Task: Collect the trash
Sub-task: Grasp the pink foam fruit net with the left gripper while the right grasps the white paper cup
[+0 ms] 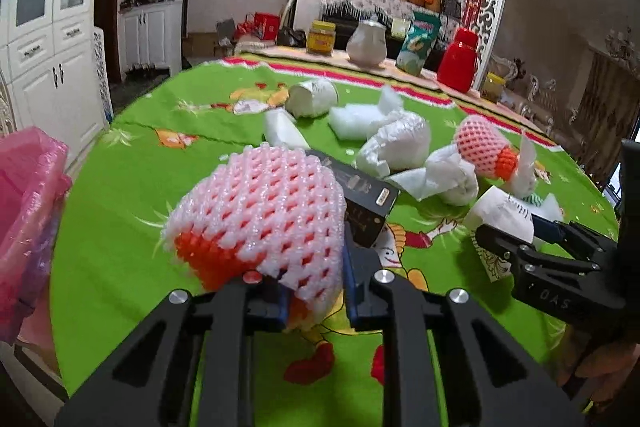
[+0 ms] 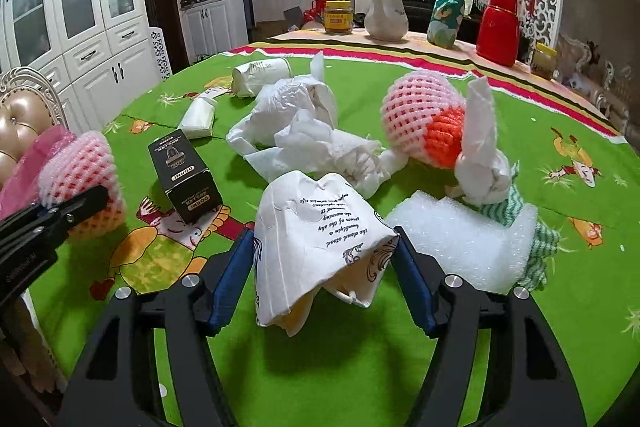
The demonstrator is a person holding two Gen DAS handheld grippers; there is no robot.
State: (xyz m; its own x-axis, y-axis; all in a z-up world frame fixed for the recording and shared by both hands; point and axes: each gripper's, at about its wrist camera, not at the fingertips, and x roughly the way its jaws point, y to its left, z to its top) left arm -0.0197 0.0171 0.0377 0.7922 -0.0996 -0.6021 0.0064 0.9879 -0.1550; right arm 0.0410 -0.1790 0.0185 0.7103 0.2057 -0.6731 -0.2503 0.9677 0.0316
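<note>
Near edge: we see bare green tablecloth point(image 2: 312, 379) below both grippers, open room to pass
Left side: pink bag point(image 1: 24, 211) bulges at the table's edge; black box point(image 2: 186, 179) lies just beyond the foam net point(image 1: 264, 219)
Middle: crumpled white tissues point(image 2: 304, 131) pile up with little cloth between them
Right side: white foam sheet point(image 2: 464, 239) and second foam net point(image 2: 424, 115) block the way
Far edge: jar point(image 2: 338, 17), jug point(image 2: 386, 15) and red flask point(image 2: 500, 27) stand in a row
</note>
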